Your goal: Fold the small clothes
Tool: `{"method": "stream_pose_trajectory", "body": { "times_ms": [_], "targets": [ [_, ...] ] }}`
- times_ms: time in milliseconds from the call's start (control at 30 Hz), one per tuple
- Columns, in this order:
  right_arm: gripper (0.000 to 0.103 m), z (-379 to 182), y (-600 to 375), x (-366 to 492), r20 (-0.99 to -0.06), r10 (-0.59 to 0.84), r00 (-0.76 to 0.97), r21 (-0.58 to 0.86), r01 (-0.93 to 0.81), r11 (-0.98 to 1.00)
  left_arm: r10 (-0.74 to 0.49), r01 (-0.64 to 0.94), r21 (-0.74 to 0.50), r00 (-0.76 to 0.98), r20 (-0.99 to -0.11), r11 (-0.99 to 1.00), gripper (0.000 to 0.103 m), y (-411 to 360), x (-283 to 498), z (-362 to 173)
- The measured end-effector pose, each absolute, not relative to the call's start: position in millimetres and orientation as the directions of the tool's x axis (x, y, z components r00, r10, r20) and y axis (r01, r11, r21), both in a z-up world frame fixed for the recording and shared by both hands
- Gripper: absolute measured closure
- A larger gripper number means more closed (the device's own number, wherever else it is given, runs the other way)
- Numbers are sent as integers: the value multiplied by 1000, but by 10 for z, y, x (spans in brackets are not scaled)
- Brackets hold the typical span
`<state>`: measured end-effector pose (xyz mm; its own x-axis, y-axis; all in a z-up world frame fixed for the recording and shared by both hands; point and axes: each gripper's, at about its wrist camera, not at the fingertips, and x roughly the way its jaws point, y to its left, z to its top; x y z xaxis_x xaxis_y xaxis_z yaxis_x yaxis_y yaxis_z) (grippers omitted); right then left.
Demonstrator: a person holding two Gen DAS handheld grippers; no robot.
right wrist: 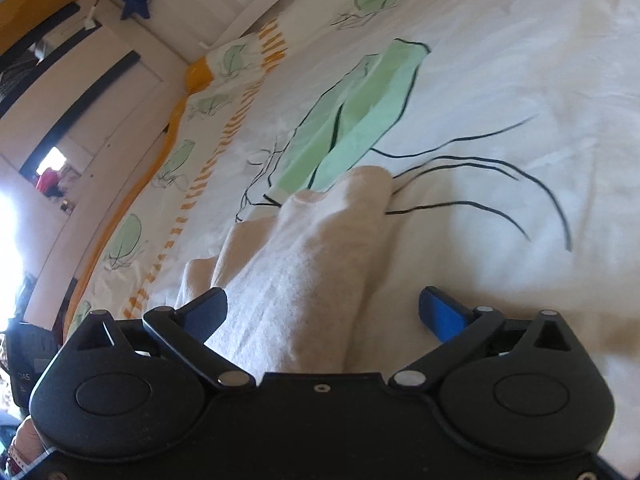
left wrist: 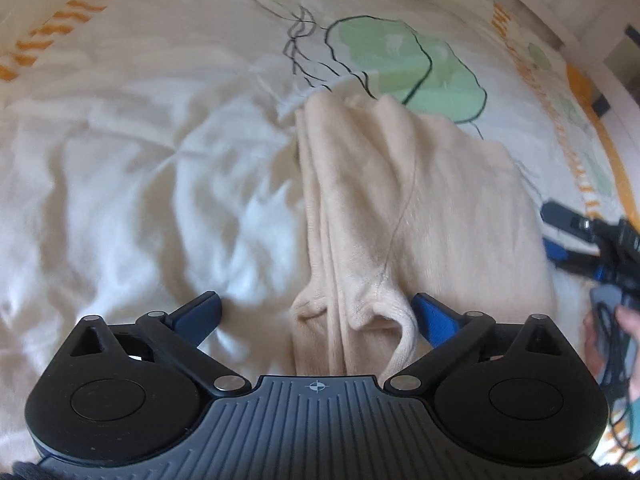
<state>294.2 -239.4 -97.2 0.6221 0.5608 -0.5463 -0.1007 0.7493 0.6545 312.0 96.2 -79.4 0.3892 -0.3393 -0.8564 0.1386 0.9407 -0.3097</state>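
I hold both my left tongs (left wrist: 316, 314) and right tongs (right wrist: 324, 310) spread wide around the soft beige knitted garment (left wrist: 400, 208), gripping nothing, ready to pinch its near edge for folding.

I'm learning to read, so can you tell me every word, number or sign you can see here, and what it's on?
"DAS": pale letters on a dark object at the left edge of the right wrist view; a second line beneath is too blurred to read.
Crosshair sign, no letters: on the ribbed body of the left gripper.
No words on the beige garment, the bedspread or the right gripper.
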Motion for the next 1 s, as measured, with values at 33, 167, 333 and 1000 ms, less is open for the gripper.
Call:
{"method": "stream_pose_trajectory", "body": {
  "times_ms": [33, 167, 333, 1000],
  "targets": [
    [0, -987, -2376, 2971, -543, 570, 617, 656, -112, 746, -333, 156, -295, 394, -857, 943, 0, 920, 3119, -809],
    [0, -1037, -2306, 3128, -529, 607, 593, 673, -143, 726, -355, 210, -293, 394, -848, 933, 0, 762, 3186, -847],
    [0, -1089, -2243, 3291, -492, 664, 563, 708, -184, 681, -387, 266, -301, 388, -836, 916, 0, 602, 3336, -874],
    [60, -915, -2260, 3046, -574, 612, 544, 683, -95, 724, -464, 185, -426, 384, -798, 886, 73, 646, 3092, -687]
  ]
}}
